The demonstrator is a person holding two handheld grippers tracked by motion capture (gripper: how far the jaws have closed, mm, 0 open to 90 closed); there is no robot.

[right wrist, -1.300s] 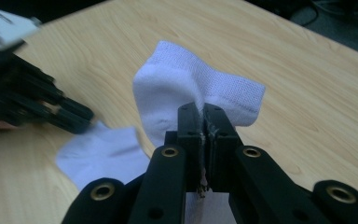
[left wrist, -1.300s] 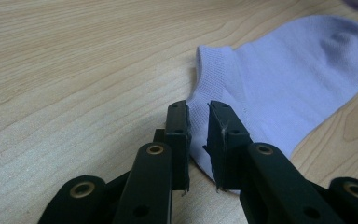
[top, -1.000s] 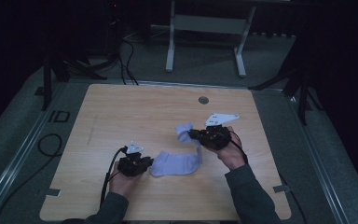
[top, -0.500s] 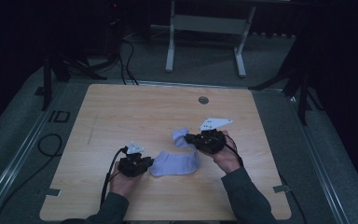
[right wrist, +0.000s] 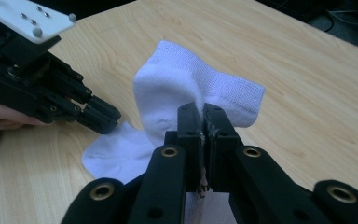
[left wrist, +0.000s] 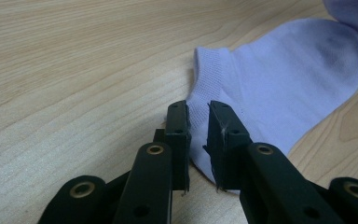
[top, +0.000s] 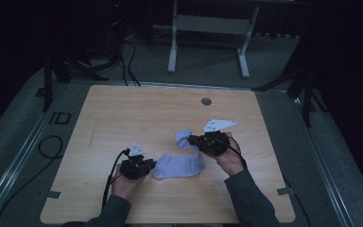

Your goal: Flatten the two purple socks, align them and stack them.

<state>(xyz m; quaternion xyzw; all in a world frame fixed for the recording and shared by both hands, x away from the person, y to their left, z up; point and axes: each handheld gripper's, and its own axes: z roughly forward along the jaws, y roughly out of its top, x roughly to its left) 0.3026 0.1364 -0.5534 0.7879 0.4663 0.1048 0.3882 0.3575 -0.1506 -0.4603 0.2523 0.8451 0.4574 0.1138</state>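
One sock (top: 178, 166) was laid flat on the table (top: 123, 118), its cuff between the left tool's (left wrist: 198, 135) parted jaws. Another sock (right wrist: 186, 93) was pinched, lifted, by the right tool (right wrist: 204, 126).

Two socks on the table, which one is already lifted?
The sock pinched in the right gripper is raised and bunched. The other sock lies flat on the table, its cuff between the left gripper's open jaws.

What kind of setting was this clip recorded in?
Probably a lab or recording studio, not a home: a bare wooden table on grey carpet, loose cables behind it, a metal stand, and dark surroundings.
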